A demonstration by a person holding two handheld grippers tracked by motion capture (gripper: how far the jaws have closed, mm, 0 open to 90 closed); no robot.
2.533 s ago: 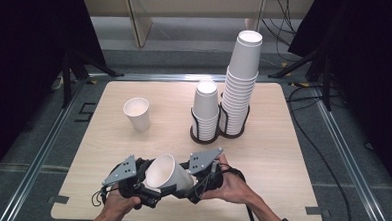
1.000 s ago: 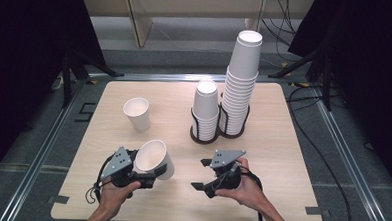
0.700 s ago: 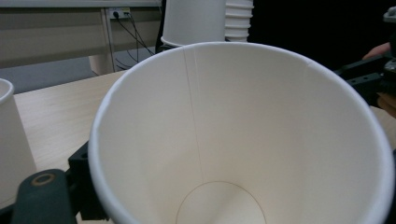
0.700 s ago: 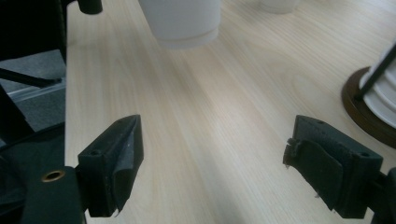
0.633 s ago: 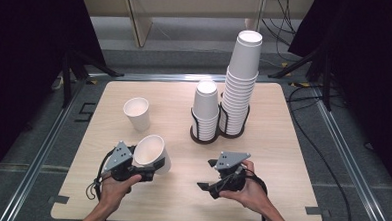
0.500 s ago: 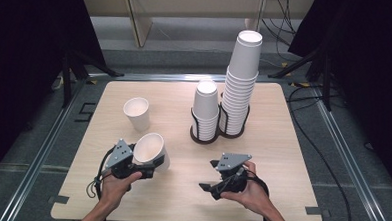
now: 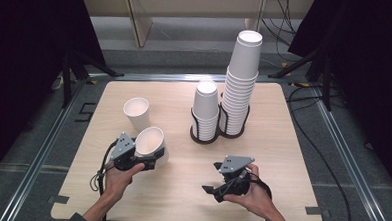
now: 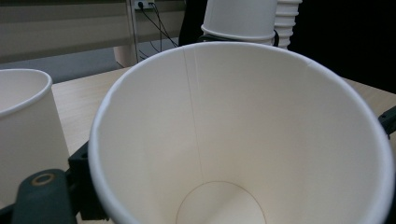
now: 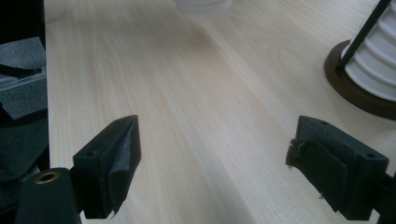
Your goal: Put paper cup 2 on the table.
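Note:
My left gripper point(image 7: 150, 161) is shut on a white paper cup point(image 7: 149, 141), which tilts with its mouth toward the camera, low over the table's front left. In the left gripper view this cup point(image 8: 243, 140) opens toward the lens, its black jaws at both sides. A second white cup point(image 7: 136, 113) stands upright just beyond it, also at the left edge of the left gripper view point(image 8: 23, 130). My right gripper point(image 7: 214, 190) rests near the front edge, open, with bare wood between its jaws point(image 9: 215, 158).
Two dark wire holders stand mid-table: a short cup stack point(image 7: 205, 108) and a tall cup stack point(image 7: 241, 82). The holder's brown base point(image 9: 355, 93) lies ahead and right of the right gripper. The wooden table point(image 7: 282, 144) ends in a metal frame.
The right gripper has left the cup and drawn back to the right. The left gripper has carried the cup left and away, toward the standing cup.

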